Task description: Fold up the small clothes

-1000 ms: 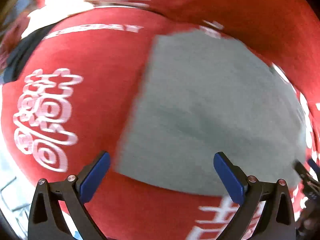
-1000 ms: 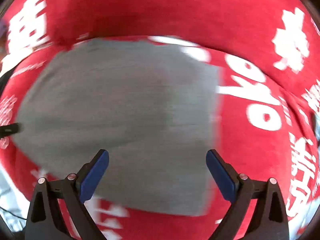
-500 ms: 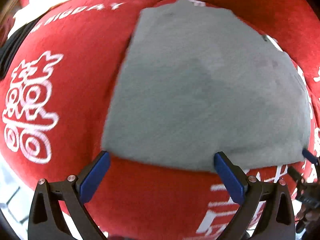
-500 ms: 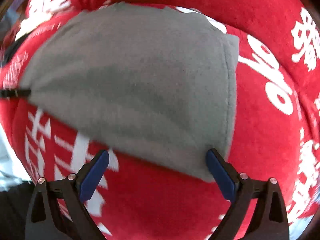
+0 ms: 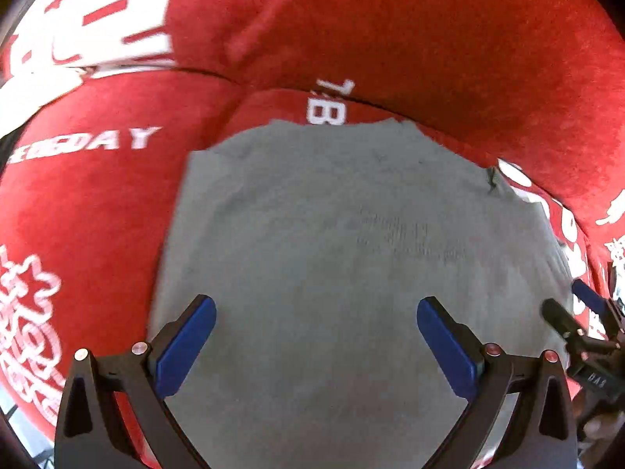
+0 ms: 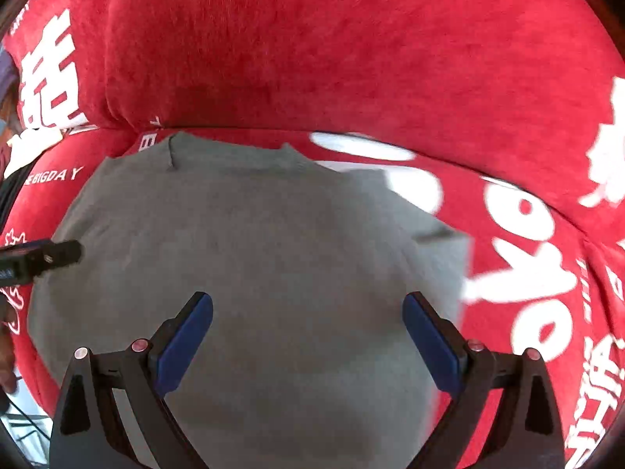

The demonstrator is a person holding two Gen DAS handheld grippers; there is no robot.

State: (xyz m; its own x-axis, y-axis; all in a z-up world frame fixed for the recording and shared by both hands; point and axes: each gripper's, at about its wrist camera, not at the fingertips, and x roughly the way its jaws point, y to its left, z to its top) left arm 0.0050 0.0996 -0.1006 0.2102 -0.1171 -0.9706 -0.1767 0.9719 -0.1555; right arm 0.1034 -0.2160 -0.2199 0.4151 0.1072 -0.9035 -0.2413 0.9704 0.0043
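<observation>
A grey folded garment (image 5: 332, 258) lies flat on a red sofa seat with white lettering (image 5: 86, 179). It also shows in the right wrist view (image 6: 250, 258). My left gripper (image 5: 316, 336) is open and empty, its blue pads spread over the garment's near part. My right gripper (image 6: 308, 332) is open and empty, also over the garment's near part. The right gripper's tip shows at the right edge of the left wrist view (image 5: 586, 312). The left gripper's tip shows at the left edge of the right wrist view (image 6: 50, 254).
The red sofa backrest (image 6: 332, 58) rises right behind the garment. A seam between seat cushions (image 5: 234, 97) runs near the garment's far left corner. The seat's front edge and pale floor (image 5: 23, 430) show at the lower left.
Both grippers have moved forward over the garment, from its near edge to above its near part. Both stay open. The garment lies unchanged.
</observation>
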